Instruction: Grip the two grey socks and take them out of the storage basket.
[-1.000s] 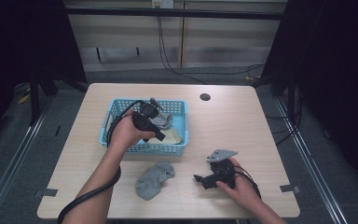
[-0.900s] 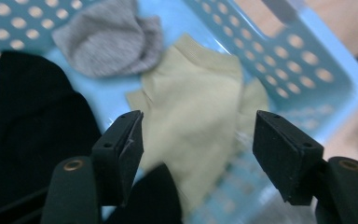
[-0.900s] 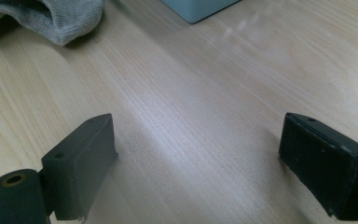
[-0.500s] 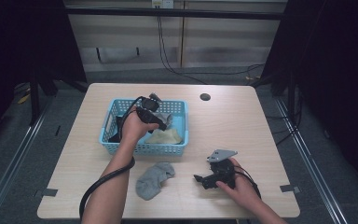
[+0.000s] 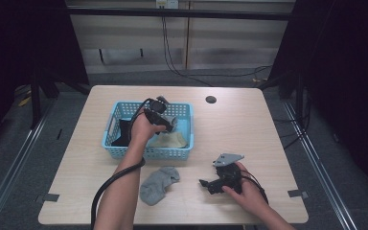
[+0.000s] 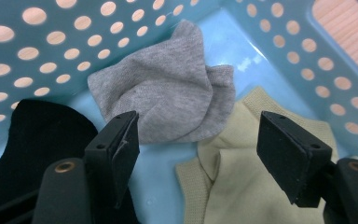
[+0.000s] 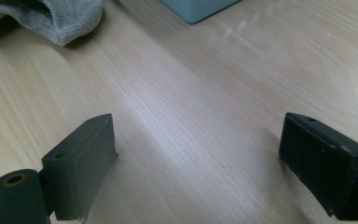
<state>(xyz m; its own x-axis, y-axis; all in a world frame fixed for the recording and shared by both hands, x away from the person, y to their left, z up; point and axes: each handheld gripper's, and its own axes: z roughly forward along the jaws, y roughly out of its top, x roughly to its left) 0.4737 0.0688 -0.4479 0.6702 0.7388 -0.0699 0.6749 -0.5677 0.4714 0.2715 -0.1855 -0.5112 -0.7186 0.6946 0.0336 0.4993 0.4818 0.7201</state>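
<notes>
1. Left gripper [image 5: 165, 117] hangs over the basket [image 5: 109, 130]; right gripper [image 5: 210, 184] rests on the table [image 5: 249, 124] at 5 o'clock, a grey sock [image 5: 157, 183] beside it.
2. Left gripper view: jaws apart above a grey sock [image 6: 168, 98], tan sock [image 6: 242, 186] at 5 o'clock, black sock [image 6: 37, 135] at 8.
3. Right gripper view: jaws apart over bare wood, sock [image 7: 51, 16] at 11 o'clock.
</notes>
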